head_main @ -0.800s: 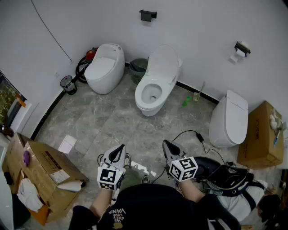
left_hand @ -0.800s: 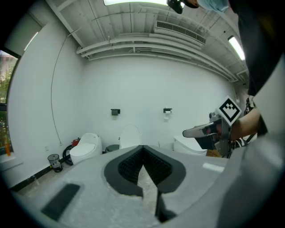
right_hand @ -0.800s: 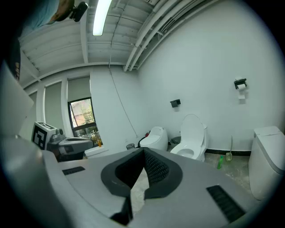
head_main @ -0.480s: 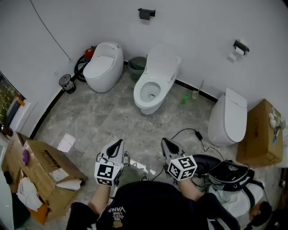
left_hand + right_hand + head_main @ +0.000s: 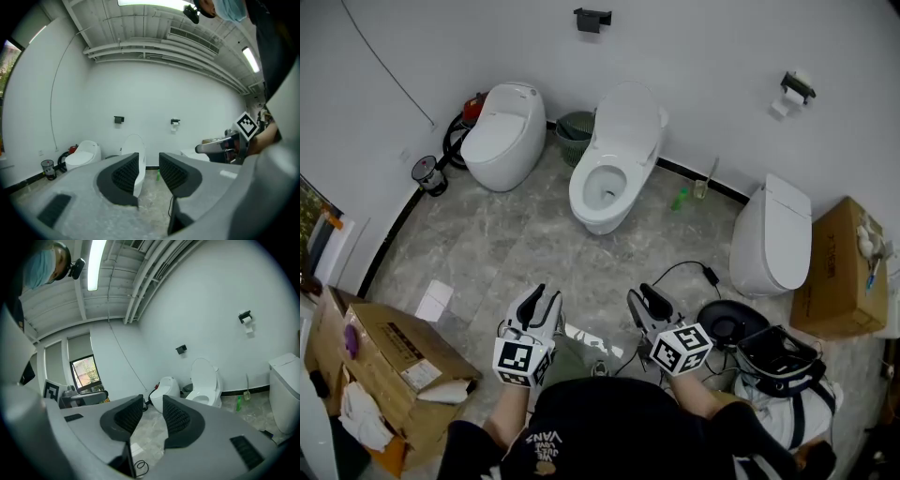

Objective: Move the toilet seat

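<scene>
Toilet (image 5: 586,212) has shifted up-left in head view, seat (image 5: 626,127) still raised.

Open toilet (image 5: 132,143) partly behind a jaw; closed toilet (image 5: 282,390) cut off

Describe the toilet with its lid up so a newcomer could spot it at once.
Three white ceramic toilets stand along the white back wall. It is the middle one, beside the dark green waste bin and below the black wall bracket. Its lid stands raised over an open bowl; the left toilet and the right toilet are shut.
</scene>
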The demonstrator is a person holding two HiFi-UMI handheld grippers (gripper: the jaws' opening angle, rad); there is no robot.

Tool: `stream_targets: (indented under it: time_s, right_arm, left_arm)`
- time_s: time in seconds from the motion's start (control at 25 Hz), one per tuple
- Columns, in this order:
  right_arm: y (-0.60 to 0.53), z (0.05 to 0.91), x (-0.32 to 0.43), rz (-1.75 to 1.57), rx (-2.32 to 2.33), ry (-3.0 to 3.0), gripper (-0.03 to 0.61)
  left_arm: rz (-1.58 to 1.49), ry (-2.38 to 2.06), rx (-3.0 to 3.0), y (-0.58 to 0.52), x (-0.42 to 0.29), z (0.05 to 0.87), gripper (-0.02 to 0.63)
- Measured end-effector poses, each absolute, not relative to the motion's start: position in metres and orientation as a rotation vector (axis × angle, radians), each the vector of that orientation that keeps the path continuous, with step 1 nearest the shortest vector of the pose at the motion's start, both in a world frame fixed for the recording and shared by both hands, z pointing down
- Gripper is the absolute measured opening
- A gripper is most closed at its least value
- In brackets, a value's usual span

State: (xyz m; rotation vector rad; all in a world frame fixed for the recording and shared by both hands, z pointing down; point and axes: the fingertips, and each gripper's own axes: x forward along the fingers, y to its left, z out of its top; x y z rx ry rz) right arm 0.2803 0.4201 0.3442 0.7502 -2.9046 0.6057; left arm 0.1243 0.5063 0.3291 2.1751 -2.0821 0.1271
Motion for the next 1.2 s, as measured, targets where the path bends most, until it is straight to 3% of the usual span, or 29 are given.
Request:
stream_targets:
  time_s: [0.36, 0.68, 1.2]
  right_arm:
    - [0.352, 0.35, 0.239, 0.686, 0.851, -2.842, 0.179]
    - [0.29, 0.358, 0.179, 0.704, 1.028, -2.781, 0.217]
    - [0.24, 0.394, 0.107, 0.8, 1.267, -2.649, 0.218]
  left_arm:
    - [0.13, -1.906, 2.21, 0.433, 0.086, 0.334, 0.222]
    - [0.191, -1.757, 2.239, 0.369, 0.01, 0.36, 0.23]
    - [0.229, -1.587, 2.278, 0.282, -0.096, 0.404, 0.23]
